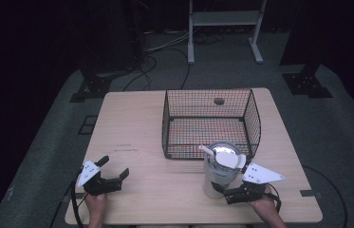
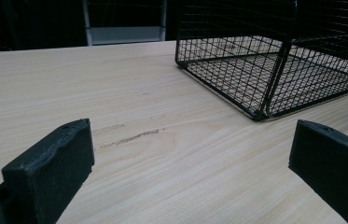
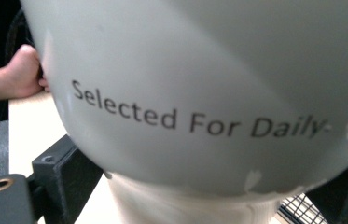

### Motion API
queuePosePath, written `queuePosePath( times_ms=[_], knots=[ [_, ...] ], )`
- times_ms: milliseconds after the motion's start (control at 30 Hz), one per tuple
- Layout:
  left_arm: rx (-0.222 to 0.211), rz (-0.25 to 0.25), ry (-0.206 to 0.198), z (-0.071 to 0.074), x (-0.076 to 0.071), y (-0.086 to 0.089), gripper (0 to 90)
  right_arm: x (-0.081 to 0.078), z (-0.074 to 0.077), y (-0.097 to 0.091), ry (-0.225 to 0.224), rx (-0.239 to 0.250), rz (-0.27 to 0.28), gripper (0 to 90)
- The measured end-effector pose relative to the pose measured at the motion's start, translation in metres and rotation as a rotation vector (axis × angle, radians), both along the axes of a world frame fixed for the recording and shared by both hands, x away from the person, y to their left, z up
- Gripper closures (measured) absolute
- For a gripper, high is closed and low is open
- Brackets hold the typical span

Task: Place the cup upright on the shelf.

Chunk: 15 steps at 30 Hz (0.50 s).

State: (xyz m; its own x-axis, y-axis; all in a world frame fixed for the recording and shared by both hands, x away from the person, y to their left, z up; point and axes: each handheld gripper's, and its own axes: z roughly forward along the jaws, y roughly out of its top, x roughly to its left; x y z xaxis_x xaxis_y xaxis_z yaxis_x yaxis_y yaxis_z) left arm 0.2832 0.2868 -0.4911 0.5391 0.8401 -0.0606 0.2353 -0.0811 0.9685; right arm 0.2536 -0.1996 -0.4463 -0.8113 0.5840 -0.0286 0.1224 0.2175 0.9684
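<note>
A white tumbler (image 1: 219,175) with a silvery top, a white flip lid and a short white spout stands upright near the table's front right, just before a black wire basket (image 1: 253,118). My right gripper (image 1: 223,190) is shut on its lower body. In the right gripper view the tumbler (image 3: 199,93), printed "Selected For Daily", sits between the jaws of the right gripper (image 3: 209,186). My left gripper (image 1: 115,167) rests at the front left, open with nothing in it. Bare wood lies between the jaws of the left gripper (image 2: 190,154), and the basket (image 2: 265,70) is ahead to its right.
The wooden table (image 1: 132,128) has bare room left of the basket. A small dark round spot (image 1: 219,101) shows at the basket's far side. A white frame stand (image 1: 224,19) and cables lie on the floor behind. The person's other hand (image 3: 20,70) is at the left.
</note>
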Motion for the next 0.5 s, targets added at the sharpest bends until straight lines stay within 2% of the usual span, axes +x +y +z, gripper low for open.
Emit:
queuePosePath(
  times_ms=[67, 333, 500],
  knots=[
    [0.001, 0.000, 0.000, 0.000, 0.000, 0.000, 0.0, 0.000, 0.007, -0.001, -0.005, 0.019, 0.009, 8.0],
    [0.001, 0.000, 0.000, 0.000, 0.000, 0.000, 0.0, 0.002, 0.022, -0.003, -0.013, 0.035, 0.015, 7.9],
    [0.003, 0.000, 0.002, 0.000, 0.000, 0.000, 0.0, 0.007, 0.034, -0.003, -0.024, 0.027, 0.012, 7.9]
  ],
)
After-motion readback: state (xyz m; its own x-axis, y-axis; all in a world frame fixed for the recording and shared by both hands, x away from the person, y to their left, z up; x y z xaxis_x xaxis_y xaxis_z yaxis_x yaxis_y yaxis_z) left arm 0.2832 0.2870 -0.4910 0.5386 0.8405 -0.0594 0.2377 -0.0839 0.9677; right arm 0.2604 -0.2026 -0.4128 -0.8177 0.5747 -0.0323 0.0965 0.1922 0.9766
